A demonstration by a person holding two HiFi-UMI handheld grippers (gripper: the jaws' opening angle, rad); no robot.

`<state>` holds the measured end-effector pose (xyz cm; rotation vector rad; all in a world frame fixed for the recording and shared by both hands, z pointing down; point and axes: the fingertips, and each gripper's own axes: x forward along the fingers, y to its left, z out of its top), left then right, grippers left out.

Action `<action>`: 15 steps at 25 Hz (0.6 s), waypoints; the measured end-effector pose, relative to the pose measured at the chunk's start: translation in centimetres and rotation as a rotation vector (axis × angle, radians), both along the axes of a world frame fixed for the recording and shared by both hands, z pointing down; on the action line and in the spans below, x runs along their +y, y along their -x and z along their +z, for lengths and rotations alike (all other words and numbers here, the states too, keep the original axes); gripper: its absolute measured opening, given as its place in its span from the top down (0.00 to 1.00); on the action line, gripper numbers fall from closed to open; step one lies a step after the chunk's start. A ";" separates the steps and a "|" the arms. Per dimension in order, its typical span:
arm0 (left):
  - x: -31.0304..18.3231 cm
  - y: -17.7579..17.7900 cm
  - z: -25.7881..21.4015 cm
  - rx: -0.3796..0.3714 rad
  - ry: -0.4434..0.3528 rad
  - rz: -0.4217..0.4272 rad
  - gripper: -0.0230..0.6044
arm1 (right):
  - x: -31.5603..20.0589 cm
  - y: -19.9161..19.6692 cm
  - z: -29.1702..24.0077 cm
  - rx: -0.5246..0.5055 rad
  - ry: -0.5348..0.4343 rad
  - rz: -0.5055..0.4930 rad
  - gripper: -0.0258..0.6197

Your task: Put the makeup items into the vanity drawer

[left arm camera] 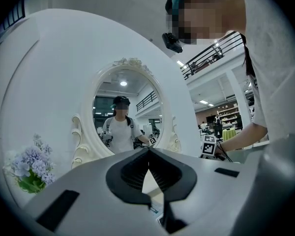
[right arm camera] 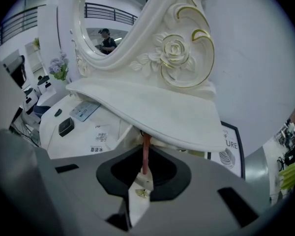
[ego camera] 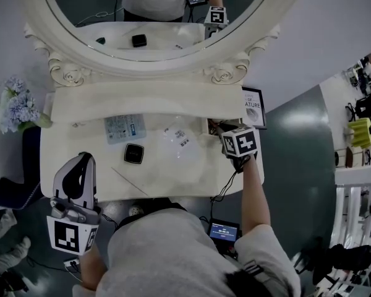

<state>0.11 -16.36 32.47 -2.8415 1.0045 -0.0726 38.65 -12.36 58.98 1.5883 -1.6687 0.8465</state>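
1 black compact (ego camera: 134,153), 1 blue packet (ego camera: 124,127), 1 pink stick (right arm camera: 145,156), 1 mirror (ego camera: 154,17), 1 framed print (ego camera: 253,107)

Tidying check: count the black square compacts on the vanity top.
1. The black compact lies beside the blue-white packet; the mirror shows its reflection. The person's body hides the table's front edge.

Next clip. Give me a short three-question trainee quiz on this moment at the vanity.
1. True or false: the left gripper is holding the black compact.
2. What is the right gripper shut on? A) a thin pink stick B) a flower C) a picture frame
3. Fill in: the pale printed packet lies flat on the vanity ___.

Key: 1 false, its jaws are together with nothing between them. 2 A. 3 tabletop.
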 end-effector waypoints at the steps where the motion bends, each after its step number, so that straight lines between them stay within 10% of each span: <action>1: 0.0 0.1 0.0 0.000 0.000 0.005 0.94 | 0.1 0.3 -0.4 -0.005 -0.027 0.011 0.89; 15: 0.5 0.6 -0.8 0.036 -0.014 0.089 0.94 | 1.7 7.8 -10.1 -0.078 -0.508 0.134 0.93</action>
